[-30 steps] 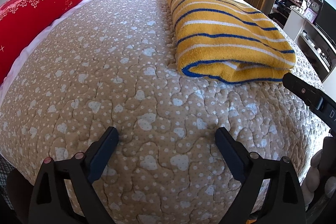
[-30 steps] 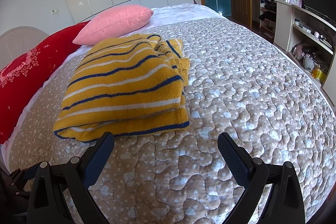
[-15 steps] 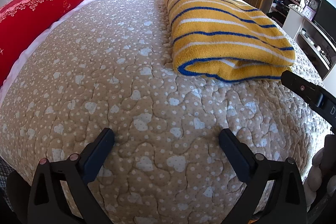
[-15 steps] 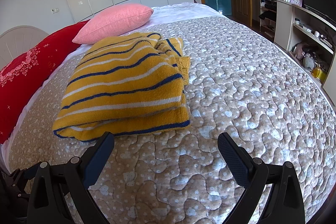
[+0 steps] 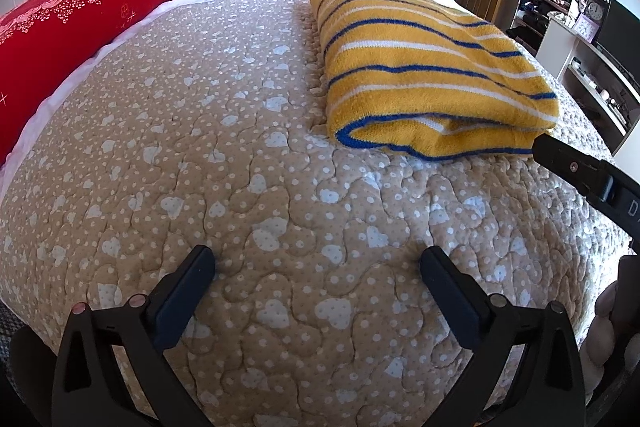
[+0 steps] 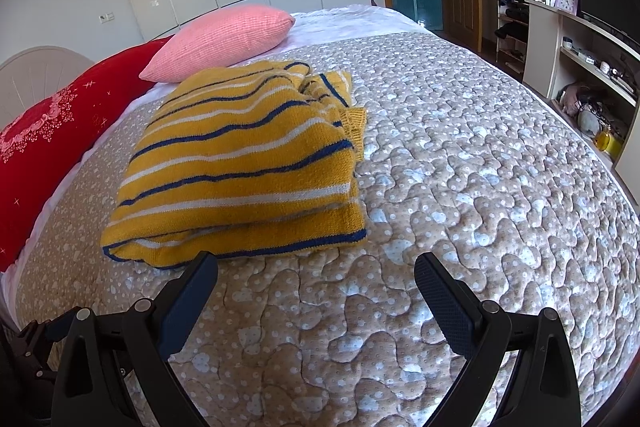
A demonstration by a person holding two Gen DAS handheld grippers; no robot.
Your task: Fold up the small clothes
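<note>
A mustard-yellow knitted sweater with blue and white stripes (image 6: pixel 240 163) lies folded into a thick rectangle on the bed's beige quilted cover with pale heart patches (image 6: pixel 460 187), near the head end and just short of the pink ribbed pillow (image 6: pixel 224 41). A long red embroidered pillow (image 5: pixel 80 23) lies beside the pink one along the headboard side. The left claw (image 5: pixel 316 267) is spread wide, holding nothing, its tips low over bare quilt, well apart from the sweater. The right claw (image 6: pixel 316 273) is spread wide too and holds nothing; its left finger (image 6: pixel 192 291) sits just beside the sweater's near folded edge. In the left wrist view, a black part of the right gripper appears by the sweater's near corner.
</note>
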